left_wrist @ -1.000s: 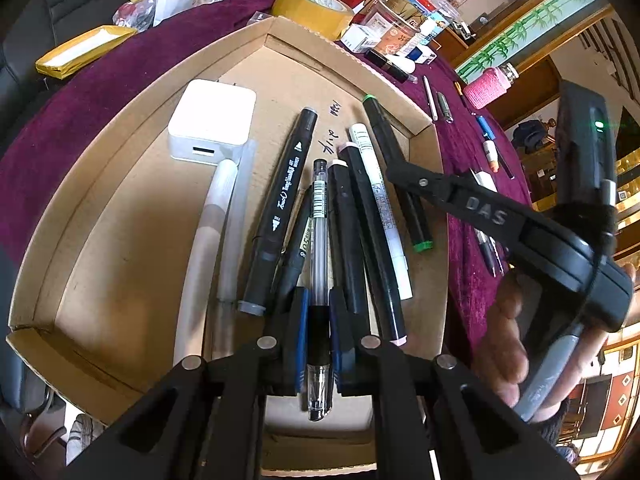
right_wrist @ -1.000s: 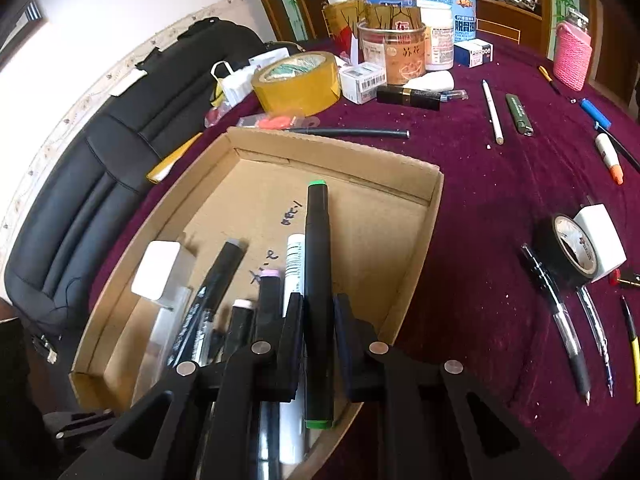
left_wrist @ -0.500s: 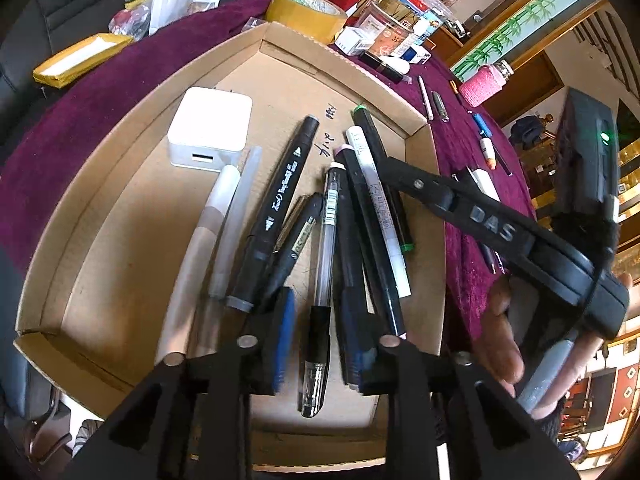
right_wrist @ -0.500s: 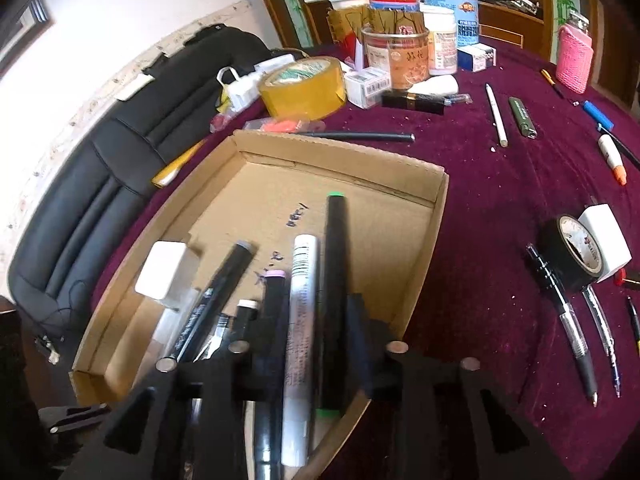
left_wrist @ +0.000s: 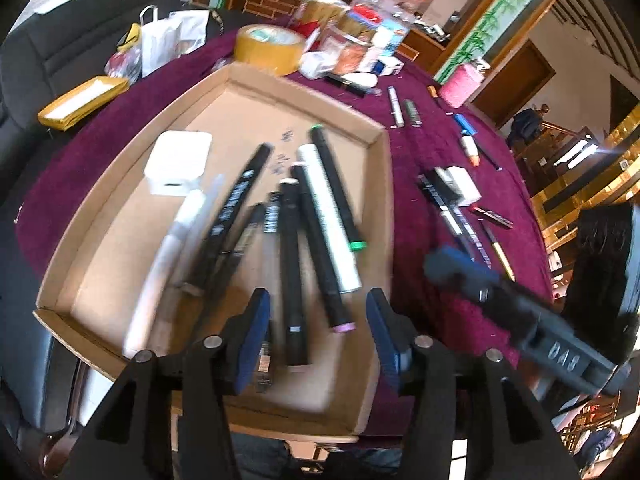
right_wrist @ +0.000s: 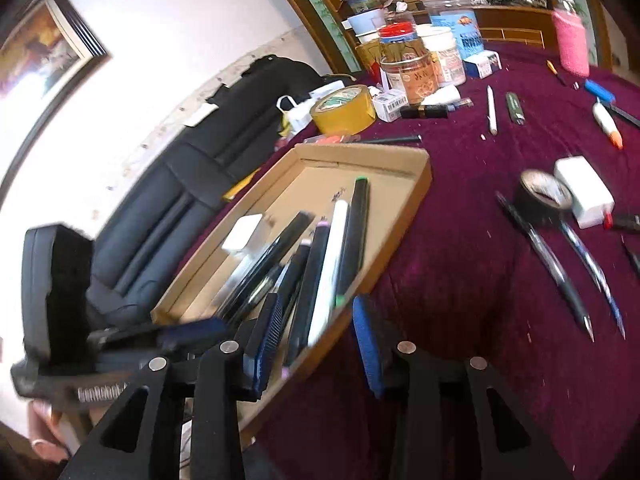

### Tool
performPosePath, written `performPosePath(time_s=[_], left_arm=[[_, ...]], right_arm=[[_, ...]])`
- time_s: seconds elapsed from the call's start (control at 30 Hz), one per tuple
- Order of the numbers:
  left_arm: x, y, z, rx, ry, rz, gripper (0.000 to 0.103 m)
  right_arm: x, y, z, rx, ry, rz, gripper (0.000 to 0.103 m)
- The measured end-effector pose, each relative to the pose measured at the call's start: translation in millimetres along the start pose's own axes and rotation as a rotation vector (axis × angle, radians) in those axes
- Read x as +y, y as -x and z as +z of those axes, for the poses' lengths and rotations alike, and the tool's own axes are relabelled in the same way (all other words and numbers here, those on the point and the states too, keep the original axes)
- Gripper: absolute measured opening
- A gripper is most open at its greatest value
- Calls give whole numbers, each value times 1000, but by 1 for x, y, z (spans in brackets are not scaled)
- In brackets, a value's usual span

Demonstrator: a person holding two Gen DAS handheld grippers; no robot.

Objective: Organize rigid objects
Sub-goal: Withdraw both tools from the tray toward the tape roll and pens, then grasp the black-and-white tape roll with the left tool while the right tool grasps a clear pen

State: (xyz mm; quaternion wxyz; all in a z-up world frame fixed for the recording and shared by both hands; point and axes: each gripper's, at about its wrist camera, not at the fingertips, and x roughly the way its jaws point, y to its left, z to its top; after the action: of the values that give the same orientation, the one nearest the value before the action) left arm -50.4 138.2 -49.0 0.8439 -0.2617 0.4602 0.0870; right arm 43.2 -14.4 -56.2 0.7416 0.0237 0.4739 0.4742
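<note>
A shallow cardboard tray (left_wrist: 100, 216) (right_wrist: 416, 184) on the purple tablecloth holds several pens and markers lying side by side, among them a green-capped black marker (left_wrist: 336, 188) (right_wrist: 358, 224), a white marker (left_wrist: 330, 228) and a clear gel pen (left_wrist: 269, 248), plus a white charger block (left_wrist: 178, 162) (right_wrist: 242, 232). My left gripper (left_wrist: 318, 328) is open and empty above the tray's near end. My right gripper (right_wrist: 316, 340) is open and empty over the tray's near right corner; it also shows in the left wrist view (left_wrist: 452, 264).
Loose pens (right_wrist: 560, 276), a black tape roll (right_wrist: 538, 196) and a white box (right_wrist: 584, 192) lie on the cloth right of the tray. A yellow tape roll (left_wrist: 268, 46) (right_wrist: 344, 108), jars (right_wrist: 408, 68) and a pink cylinder (right_wrist: 570, 42) stand at the back. A black chair (right_wrist: 192, 200) is to the left.
Both grippers opened and drew back and up. The left let go of the gel pen, the right let go of the green-capped marker; both now lie in the tray.
</note>
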Motion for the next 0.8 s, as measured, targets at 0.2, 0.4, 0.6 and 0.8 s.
performPosePath(time_s=[0.2,0.4,0.6,0.8], left_arm=[[-41,-9,-3,11,-42,-17,59],[-78,-27,-11,57,-71,-24,59],[-105,-42,-14,86,-111,-15,59],[-115,-50,-16,107,-117,-8,59]], right_arm=[[-31,41,-23,-59,-53,-8,40],[-70,67,-31,-86,-116,-28,40],[-97,89,-14,-104,-119,-67,40],[-121,89,-2,-73,-126,-85,39]])
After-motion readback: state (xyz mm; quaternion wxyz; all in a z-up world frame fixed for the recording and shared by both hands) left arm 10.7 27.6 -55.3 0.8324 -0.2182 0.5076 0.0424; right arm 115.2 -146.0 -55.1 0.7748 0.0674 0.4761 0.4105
